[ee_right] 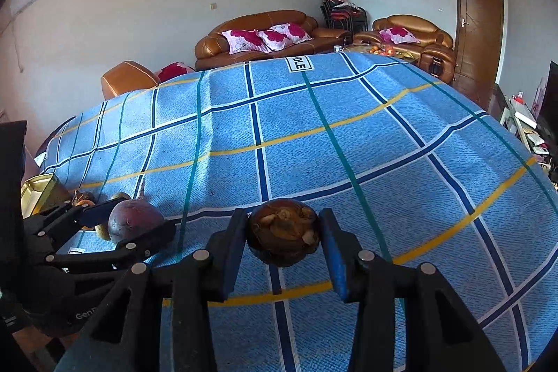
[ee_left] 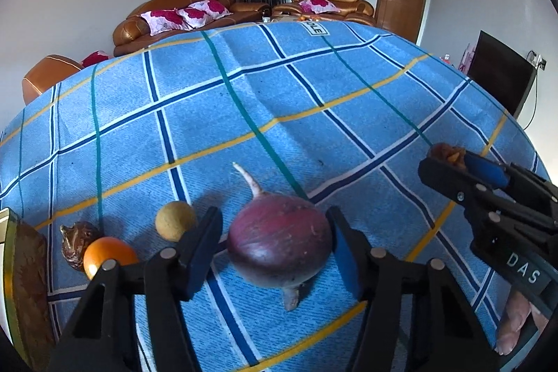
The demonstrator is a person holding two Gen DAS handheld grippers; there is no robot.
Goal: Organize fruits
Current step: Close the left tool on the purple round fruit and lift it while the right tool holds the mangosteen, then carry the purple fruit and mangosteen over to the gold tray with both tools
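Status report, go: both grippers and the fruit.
Left gripper shut on purple radish, lifted. Right gripper shut on brown bulb. Orange and tan ball on blue cloth, left.

The left gripper [ee_left: 275, 246] is clamped on a purple radish [ee_left: 279, 241]; the right gripper [ee_right: 284, 237], beside it, pinches a brown bulb [ee_right: 283, 232] between blue pads.

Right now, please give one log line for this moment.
left: shut on radish | right: shut on brown bulb | orange on cloth
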